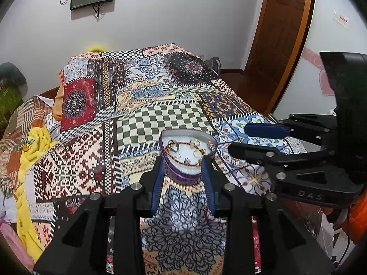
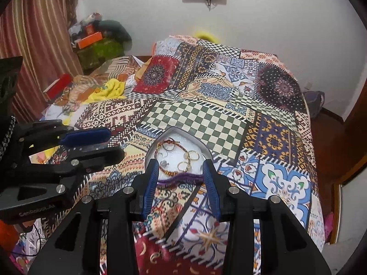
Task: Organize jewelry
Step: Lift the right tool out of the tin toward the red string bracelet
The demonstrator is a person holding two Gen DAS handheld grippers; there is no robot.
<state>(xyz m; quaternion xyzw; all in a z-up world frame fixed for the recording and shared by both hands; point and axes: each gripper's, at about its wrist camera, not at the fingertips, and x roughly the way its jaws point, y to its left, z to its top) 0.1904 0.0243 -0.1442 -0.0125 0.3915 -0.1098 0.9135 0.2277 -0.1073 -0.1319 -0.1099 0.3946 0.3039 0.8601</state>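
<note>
A heart-shaped purple box [image 1: 183,158], its white foam holding gold rings [image 2: 191,158] and a beaded red bracelet [image 2: 170,158], sits at frame centre on the patchwork bedspread [image 1: 160,119]. Both the left gripper [image 1: 183,171] and right gripper [image 2: 181,174] are released, gripping nothing. Crumpled yellow cloth [image 1: 34,142] lies at left.

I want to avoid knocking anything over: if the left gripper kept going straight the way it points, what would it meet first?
Most likely the heart-shaped tin, whose near purple wall sits right between the left gripper fingertips. Depth is uncertain.
</note>
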